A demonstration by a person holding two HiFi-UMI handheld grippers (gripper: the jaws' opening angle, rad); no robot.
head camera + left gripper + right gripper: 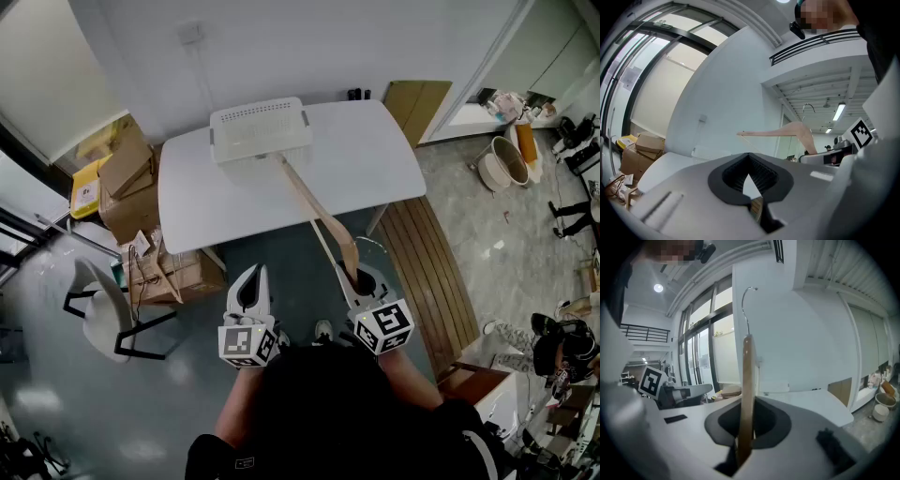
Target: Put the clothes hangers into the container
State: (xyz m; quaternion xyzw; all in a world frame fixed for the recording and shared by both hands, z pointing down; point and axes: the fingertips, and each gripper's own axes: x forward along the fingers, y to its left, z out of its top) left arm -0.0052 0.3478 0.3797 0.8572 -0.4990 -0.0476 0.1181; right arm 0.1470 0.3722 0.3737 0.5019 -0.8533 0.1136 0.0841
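Note:
A wooden clothes hanger (314, 214) with a metal hook is clamped at one end in my right gripper (350, 274), which is shut on it. The hanger slants up and left over the white table (375, 169); its far end reaches the white slotted container (261, 129) at the table's far side. In the right gripper view the hanger (746, 380) stands edge-on between the jaws, hook on top. My left gripper (255, 272) is shut with nothing in it, level, just short of the table's near edge. In the left gripper view the hanger (787, 131) shows to the right, ahead.
Cardboard boxes (127, 178) are piled left of the table, with a white chair (98, 314) in front of them. A wooden floor panel (422, 272) lies to the right. Buckets (506, 164) and a person (562, 347) are further right.

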